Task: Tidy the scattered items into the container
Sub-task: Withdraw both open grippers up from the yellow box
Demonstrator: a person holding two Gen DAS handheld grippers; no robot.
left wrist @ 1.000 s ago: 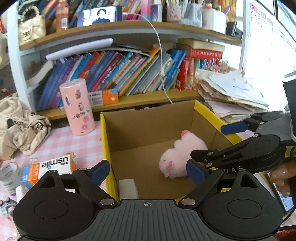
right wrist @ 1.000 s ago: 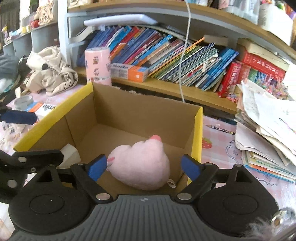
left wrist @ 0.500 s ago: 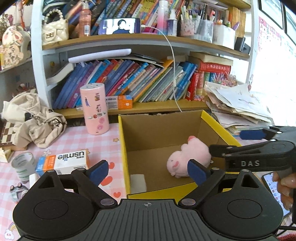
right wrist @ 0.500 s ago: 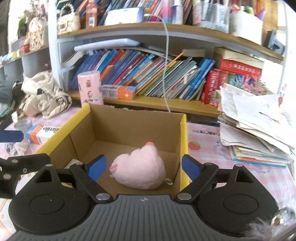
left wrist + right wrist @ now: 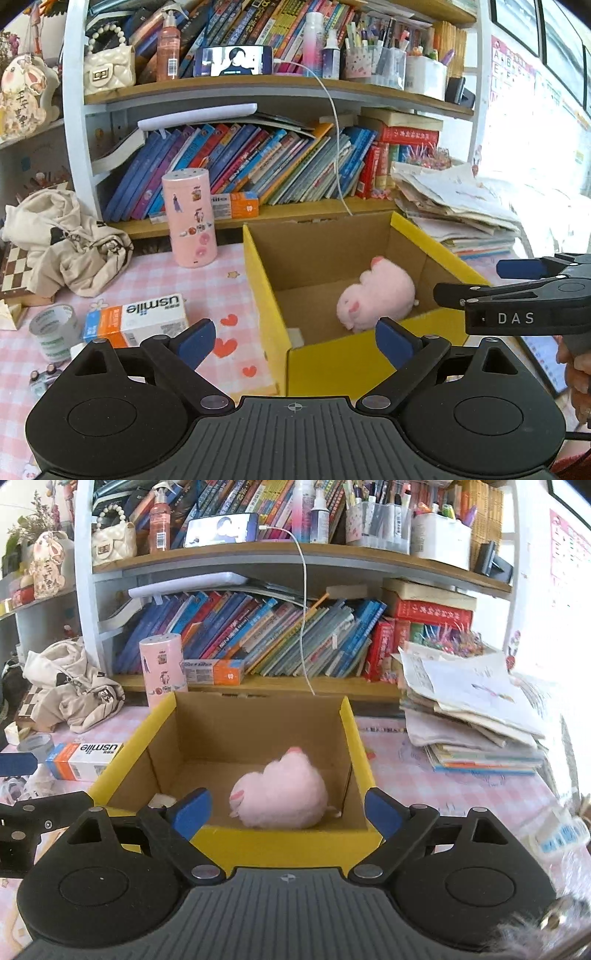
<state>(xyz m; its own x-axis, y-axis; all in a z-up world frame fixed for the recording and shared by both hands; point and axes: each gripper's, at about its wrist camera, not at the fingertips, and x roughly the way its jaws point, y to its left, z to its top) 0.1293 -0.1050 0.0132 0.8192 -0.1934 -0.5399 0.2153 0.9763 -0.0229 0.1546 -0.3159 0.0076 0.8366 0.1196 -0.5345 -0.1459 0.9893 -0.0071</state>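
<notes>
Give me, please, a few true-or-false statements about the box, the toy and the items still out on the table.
1. The pink plush toy lies inside the cardboard box. True.
2. The right gripper is clamped on the plush toy. False: its jaws are open and empty.
3. The usmile box is already in the cardboard box. False: it lies on the table beside it.
4. A roll of tape sits on the table near the usmile box. True.
5. The left gripper holds nothing. True.

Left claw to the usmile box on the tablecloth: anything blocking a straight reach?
Nothing visible. The usmile box lies flat on the pink tablecloth, just beyond the open left claw and left of the cardboard box. The tape roll sits to its left, off the path. Both claws are open and hold nothing.
</notes>
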